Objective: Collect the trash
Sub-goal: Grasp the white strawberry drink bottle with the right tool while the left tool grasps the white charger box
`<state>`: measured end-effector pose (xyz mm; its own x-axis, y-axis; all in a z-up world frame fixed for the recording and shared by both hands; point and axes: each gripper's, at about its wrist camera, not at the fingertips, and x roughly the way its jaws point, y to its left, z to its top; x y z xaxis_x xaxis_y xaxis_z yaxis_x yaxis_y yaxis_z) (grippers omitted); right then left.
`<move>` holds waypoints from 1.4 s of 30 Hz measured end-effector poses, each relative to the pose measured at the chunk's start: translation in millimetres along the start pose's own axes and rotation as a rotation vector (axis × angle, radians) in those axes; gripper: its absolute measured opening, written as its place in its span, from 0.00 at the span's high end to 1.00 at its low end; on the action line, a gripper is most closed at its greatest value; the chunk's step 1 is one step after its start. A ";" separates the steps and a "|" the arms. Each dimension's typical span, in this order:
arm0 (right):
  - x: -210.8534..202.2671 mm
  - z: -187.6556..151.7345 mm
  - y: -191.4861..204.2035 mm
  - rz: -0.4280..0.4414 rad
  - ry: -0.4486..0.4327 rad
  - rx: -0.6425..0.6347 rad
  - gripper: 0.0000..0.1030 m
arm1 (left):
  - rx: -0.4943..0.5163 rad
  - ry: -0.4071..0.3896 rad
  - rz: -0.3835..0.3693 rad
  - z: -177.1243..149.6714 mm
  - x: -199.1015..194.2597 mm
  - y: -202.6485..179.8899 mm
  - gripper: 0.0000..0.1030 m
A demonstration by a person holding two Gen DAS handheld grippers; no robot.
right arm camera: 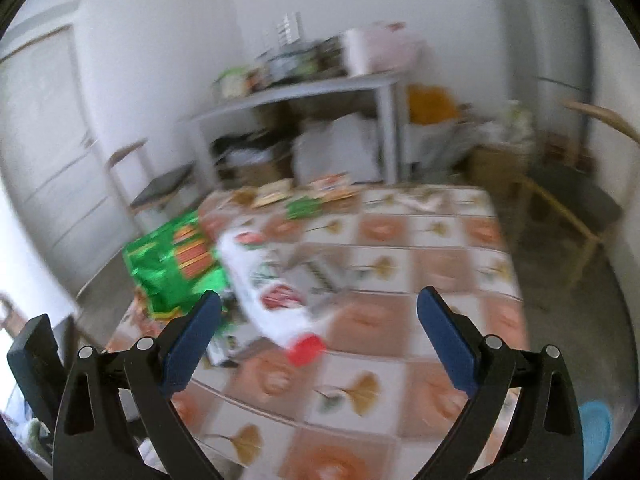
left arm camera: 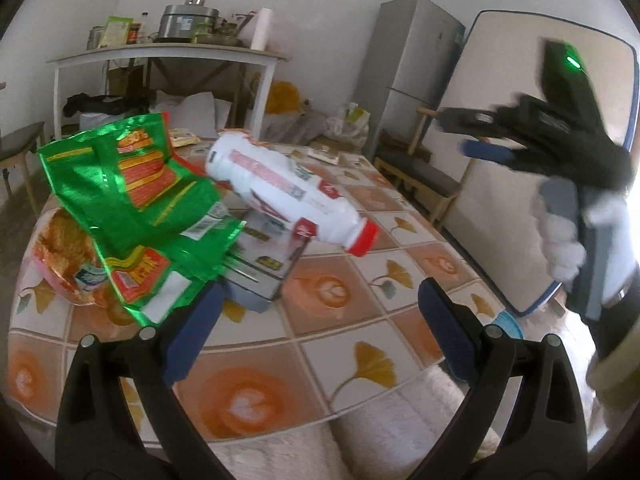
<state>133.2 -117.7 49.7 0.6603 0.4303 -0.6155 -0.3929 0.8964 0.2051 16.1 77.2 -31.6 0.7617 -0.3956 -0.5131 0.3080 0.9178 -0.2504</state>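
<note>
**Both tongs spread over the littered counter**

Nearest the left wrist camera, the left tongs (left arm camera: 318, 314) stand wide apart with nothing between the blue pads, hanging above the near edge of the counter (left arm camera: 360, 280), which wears a cloth of orange squares and ginkgo leaves. The right tongs (right arm camera: 318, 322) are likewise spread wide and empty above the same cloth; the right wrist view is blurred. Seen from the left camera, they hang to the right above the counter, gripped by a white-gloved hand (left arm camera: 560, 248).

Just beyond the left tongs lies the trash heap: a crumpled green snack bag (left arm camera: 132, 200) on top of an orange wrapper (left arm camera: 60, 260), and beside it a white bottle (left arm camera: 280, 192) with a red cap, lying tilted across a flat box (left arm camera: 264, 272). Further back, small flat packets (right arm camera: 276, 194) rest near the counter's far edge.

Behind stand a cluttered white shelf table (left arm camera: 168, 54), a grey refrigerator (left arm camera: 412, 64) and a chair (right arm camera: 576, 204).
</note>
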 end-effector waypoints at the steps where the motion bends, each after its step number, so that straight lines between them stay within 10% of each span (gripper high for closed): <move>1: 12.0 3.5 4.6 0.024 0.027 -0.018 0.07 | -0.002 0.000 0.005 0.5 0.8 3.6 0.09; 10: 129.1 28.0 39.0 0.050 0.276 -0.178 0.08 | -0.034 0.026 0.023 -2.5 5.3 24.5 0.09; 17: 171.0 18.8 31.9 0.059 0.423 -0.145 0.33 | -0.043 0.049 0.023 -2.5 11.3 30.0 0.09; 35: 69.5 -50.3 -88.5 -0.082 0.245 0.400 0.36 | -0.059 0.049 -0.076 45.8 30.8 33.9 0.09; 39: 54.0 -68.9 -107.0 -0.098 0.233 0.452 0.36 | -0.063 0.124 -0.136 72.0 69.4 31.1 0.09; 42: 46.9 -77.3 -114.2 -0.093 0.223 0.465 0.36 | -0.100 0.277 -0.048 93.6 121.3 35.4 0.09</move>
<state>159.6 -208.1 -61.4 0.5069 0.3590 -0.7837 0.0195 0.9041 0.4268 172.7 64.7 -25.8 0.5584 -0.4452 -0.7000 0.2722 0.8954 -0.3523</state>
